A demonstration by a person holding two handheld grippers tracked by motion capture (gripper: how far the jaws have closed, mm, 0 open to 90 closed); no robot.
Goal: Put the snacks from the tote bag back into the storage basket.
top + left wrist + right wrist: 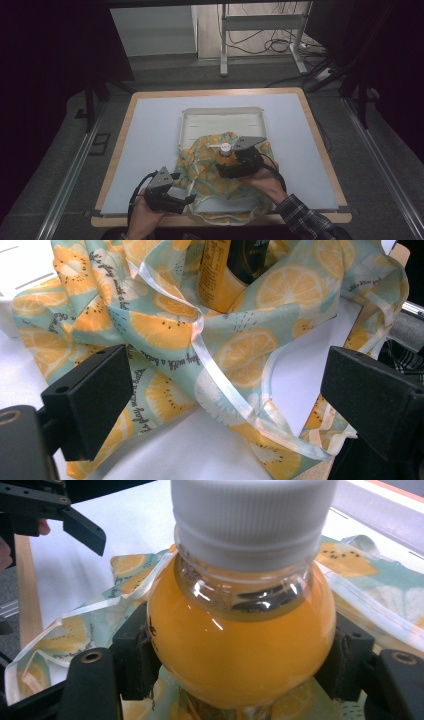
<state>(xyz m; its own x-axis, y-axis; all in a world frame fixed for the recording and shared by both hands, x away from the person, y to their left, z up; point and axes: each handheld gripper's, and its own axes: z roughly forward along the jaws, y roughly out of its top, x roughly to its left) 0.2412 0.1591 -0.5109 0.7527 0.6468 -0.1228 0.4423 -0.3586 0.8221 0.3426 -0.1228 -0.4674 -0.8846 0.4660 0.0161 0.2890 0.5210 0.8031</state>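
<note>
Bottle (240,645) — clear plastic, round-shouldered, filled with orange juice, white ribbed screw cap, dark printed label lower down; stands upright on a lemon-print cloth bag (165,330), near the front of the counter (150,130) and just before a white tray (220,117). Right tool (234,162) — jaws closed on the bottle's shoulder, pads pressing both sides. Left tool (225,390) — jaws wide apart and empty, the bag's pale ribbon handle (220,380) lying between them, untouched.
</note>
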